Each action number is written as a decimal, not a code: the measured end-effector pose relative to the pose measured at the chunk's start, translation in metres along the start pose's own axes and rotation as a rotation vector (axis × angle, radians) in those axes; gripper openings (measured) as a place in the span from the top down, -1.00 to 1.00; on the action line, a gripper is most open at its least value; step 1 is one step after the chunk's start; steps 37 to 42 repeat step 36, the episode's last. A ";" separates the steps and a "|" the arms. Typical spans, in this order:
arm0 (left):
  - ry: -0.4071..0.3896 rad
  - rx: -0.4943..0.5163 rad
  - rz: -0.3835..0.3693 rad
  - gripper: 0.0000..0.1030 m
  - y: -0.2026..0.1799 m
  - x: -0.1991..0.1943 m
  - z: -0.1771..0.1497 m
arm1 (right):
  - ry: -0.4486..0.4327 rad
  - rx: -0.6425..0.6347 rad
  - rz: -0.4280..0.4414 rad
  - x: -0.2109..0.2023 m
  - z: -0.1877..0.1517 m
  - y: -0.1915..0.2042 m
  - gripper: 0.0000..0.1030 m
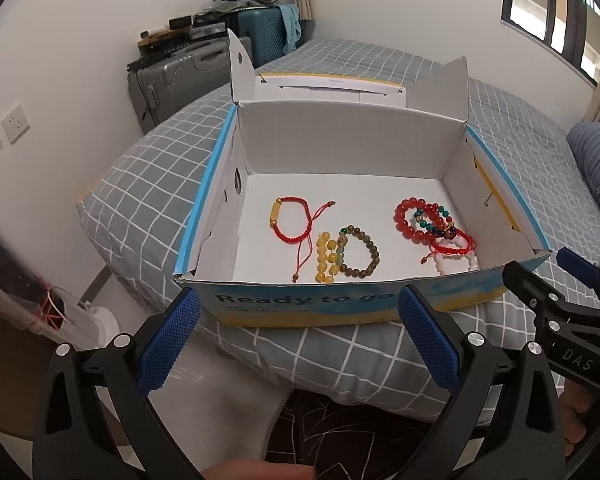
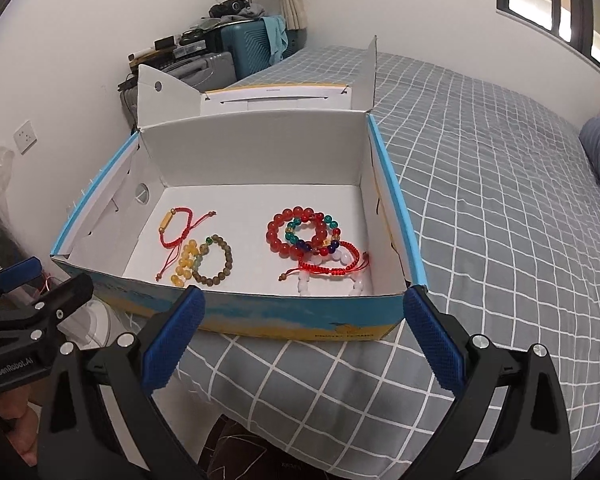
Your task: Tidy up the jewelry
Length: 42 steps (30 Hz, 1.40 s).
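Both the left gripper (image 1: 298,336) and right gripper (image 2: 304,336) are spread wide, empty, at 6 o'clock outside the open white cardboard box's (image 2: 260,152) near edge; beaded bracelets (image 2: 300,232) lie inside.

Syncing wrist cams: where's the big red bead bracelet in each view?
Left wrist: the large red round-bead bracelet lies right of centre, near the open white cardboard box's right wall.
Right wrist: the bracelet lies about mid-frame, in the box's right half.
Shared landmark: the brown wooden-bead bracelet to its left.
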<state>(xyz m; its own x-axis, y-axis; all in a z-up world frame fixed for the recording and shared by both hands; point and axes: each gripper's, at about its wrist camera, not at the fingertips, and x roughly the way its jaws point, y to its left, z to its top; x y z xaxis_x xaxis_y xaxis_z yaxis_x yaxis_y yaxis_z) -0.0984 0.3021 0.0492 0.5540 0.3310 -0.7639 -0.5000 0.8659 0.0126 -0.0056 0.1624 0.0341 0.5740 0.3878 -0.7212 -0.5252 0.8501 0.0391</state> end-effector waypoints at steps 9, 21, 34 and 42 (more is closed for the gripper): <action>0.001 -0.002 0.001 -0.89 0.002 -0.001 -0.003 | 0.008 0.000 -0.007 -0.002 -0.002 0.003 -0.85; 0.002 -0.004 -0.007 -0.89 0.003 -0.001 -0.004 | 0.007 -0.004 -0.025 -0.002 -0.003 0.004 -0.85; -0.008 -0.038 -0.007 -0.89 0.005 -0.001 -0.002 | 0.010 0.003 -0.029 -0.001 -0.003 0.002 -0.85; -0.004 -0.035 -0.007 -0.89 0.006 0.001 -0.002 | 0.011 0.003 -0.033 0.000 -0.003 0.002 -0.85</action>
